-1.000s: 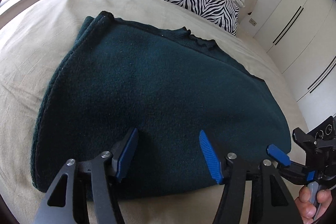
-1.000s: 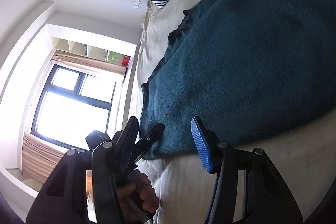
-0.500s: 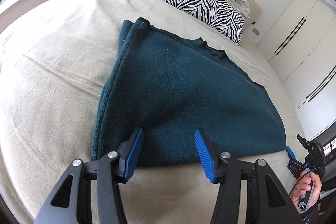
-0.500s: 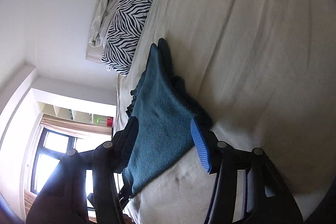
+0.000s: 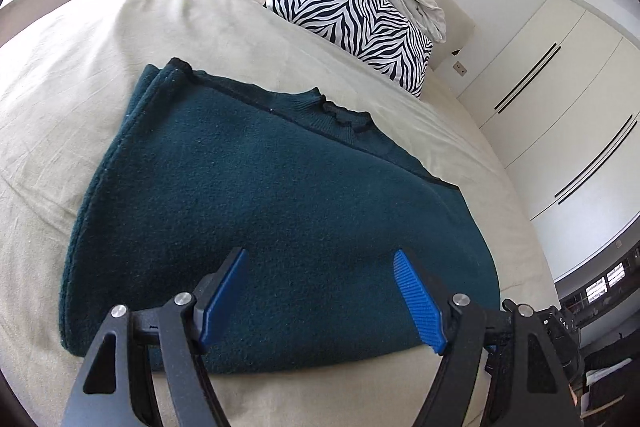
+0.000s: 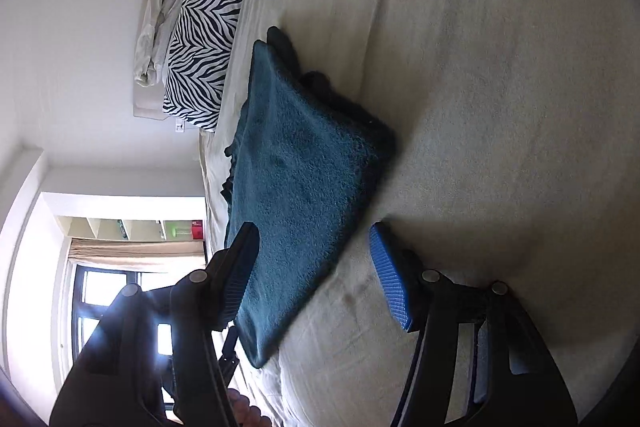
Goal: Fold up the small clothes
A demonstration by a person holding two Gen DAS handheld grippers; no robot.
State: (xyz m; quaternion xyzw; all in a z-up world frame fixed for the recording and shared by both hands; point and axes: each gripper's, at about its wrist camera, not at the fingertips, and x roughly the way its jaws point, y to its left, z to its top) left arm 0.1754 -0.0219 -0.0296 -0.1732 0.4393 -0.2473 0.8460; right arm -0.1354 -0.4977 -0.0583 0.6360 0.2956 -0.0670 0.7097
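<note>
The beige bed (image 5: 120, 39) carries my folded dark-green sweater (image 5: 280, 211), long axis running left to right, near hem toward me. My left gripper (image 5: 320, 291), nearer to it, hovers over that hem, jaws just widened, pinching nothing. My right gripper (image 6: 316, 267), rolled sideways, faces the sweater's end edge, jaws parted and empty.

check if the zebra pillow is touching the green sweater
Apart. The left wrist view shows a strip of bare beige bedsheet between the zebra pillow and the sweater's far edge.
</note>
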